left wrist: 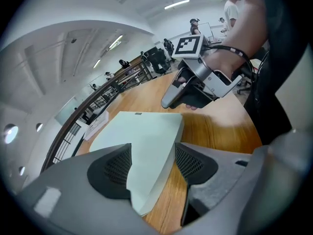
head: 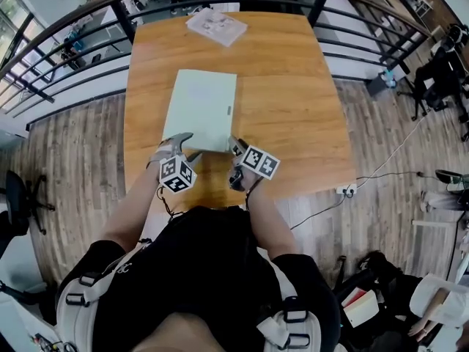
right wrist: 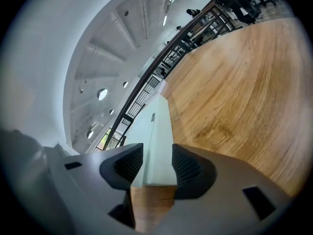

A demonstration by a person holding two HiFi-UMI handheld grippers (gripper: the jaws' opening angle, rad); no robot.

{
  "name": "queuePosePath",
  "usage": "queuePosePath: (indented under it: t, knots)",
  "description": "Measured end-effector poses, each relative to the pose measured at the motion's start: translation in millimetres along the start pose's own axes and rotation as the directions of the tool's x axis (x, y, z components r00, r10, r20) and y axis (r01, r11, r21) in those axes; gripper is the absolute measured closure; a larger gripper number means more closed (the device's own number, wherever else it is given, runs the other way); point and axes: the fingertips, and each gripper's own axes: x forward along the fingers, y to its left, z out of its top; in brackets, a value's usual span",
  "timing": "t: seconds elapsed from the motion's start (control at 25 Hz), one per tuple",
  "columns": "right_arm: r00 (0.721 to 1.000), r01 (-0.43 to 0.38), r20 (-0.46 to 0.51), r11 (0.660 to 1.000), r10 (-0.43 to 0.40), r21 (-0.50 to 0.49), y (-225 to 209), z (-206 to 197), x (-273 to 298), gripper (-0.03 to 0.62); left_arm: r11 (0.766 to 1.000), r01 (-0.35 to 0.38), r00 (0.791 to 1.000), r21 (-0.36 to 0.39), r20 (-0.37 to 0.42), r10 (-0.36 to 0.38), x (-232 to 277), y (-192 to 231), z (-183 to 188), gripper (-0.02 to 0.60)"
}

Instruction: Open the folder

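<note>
Head view; folder pale green, closed, flat on table; left gripper, right gripper fingers apart

Folder flat on surface left of centre, paper stack behind it at far edge, left tool at folder's near-left corner, right tool at near-right corner, railing beyond surface.

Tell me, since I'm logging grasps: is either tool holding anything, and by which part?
Nothing held: left tool and right tool stand open around near corners of the pale green flat folder.
</note>
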Motion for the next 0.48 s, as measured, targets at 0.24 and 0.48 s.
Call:
queuePosePath:
  t: [0.24, 0.48]
  knots:
    - [0.998, -0.025, -0.056, 0.998, 0.028, 0.054, -9.6, -7.7, 12.6, 0.427, 0.999, 0.020, 0.998, 0.036, -0.068, -0.017, 25.2, -10.3, -8.9, 0.313]
    - [0.990, -0.106, -0.075, 0.981, 0.119, 0.161, -7.0, -13.4, 21.6, 0.433, 0.998, 0.063, 0.991, 0.011, -0.116, -0.061, 41.8, -16.9, -19.2, 0.314]
